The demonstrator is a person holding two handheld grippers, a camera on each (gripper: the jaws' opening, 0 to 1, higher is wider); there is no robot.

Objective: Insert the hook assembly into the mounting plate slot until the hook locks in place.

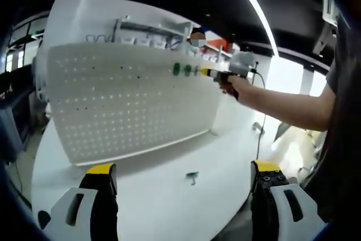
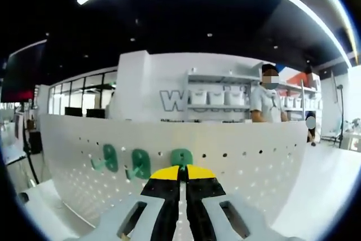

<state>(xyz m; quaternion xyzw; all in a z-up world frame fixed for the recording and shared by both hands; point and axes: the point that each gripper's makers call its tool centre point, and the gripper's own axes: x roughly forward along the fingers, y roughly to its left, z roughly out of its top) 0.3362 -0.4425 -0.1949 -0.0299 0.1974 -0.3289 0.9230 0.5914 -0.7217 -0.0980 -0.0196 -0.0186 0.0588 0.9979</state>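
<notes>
A white pegboard mounting plate (image 1: 130,103) stands upright on the white table (image 1: 169,207). Three green hook assemblies (image 2: 140,163) sit in a row near its top edge. My right gripper (image 2: 181,172) is shut, its yellow tips pressed at the base of the rightmost green hook (image 2: 181,156), which appears gripped between them. In the left gripper view the right gripper (image 1: 210,73), held by a person's hand (image 1: 228,84), meets that same row of green hooks (image 1: 186,70). My left gripper (image 1: 183,167) hangs open over the table with nothing between its jaws. A small dark metal hook (image 1: 193,177) lies on the table.
Behind the pegboard are white shelves with bins (image 2: 217,97) and a standing person (image 2: 262,103). The person's forearm (image 1: 287,108) crosses the right side of the left gripper view. The table's curved edge (image 1: 237,218) runs close by at lower right.
</notes>
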